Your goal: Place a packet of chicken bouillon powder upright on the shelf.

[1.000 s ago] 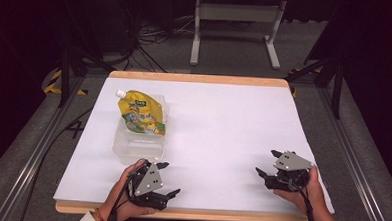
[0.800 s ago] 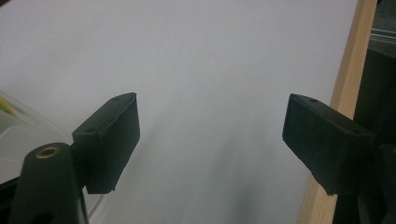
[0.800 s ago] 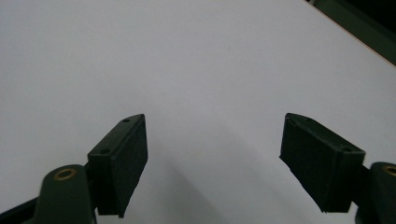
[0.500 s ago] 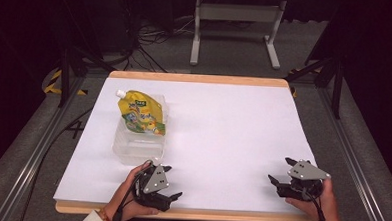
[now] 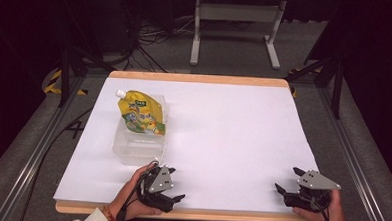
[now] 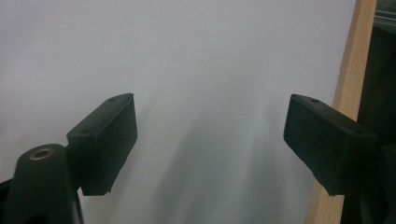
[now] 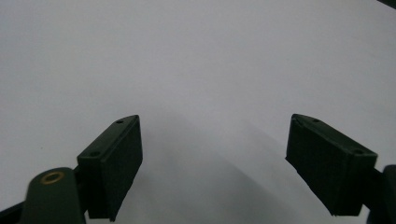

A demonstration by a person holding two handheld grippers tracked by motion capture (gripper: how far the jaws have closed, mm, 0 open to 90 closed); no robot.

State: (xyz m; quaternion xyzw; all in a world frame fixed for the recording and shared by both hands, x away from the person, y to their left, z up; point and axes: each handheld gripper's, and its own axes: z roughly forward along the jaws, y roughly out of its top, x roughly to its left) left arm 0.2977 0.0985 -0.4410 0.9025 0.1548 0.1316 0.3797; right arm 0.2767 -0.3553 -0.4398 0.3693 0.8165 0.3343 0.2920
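The yellow pouch (image 5: 141,113) lies in the clear plastic tub (image 5: 138,147) on the left half of the desk (image 5: 233,137), its white cap toward the far left and its flat bottom toward the person, so its long axis runs away from the near edge with a slight lean to the left. The left gripper (image 5: 175,189) rests just beyond the tub's near wall, almost under it in the high view, and points to the right along the near edge of the desk rather than at the tub; its jaws stand wide apart with nothing between them, and the left gripper view (image 6: 210,140) looks past them at bare white desk. The right gripper (image 5: 288,179) sits well apart from the tub, near the desk's right corner, its jaws having just been opening and now spread wide over bare desk (image 7: 215,154), holding nothing. Of the two, the left hand (image 5: 135,193) is by far the nearer to the tub, so a reach for the pouch would likely fall to it, after a turn toward the far side.
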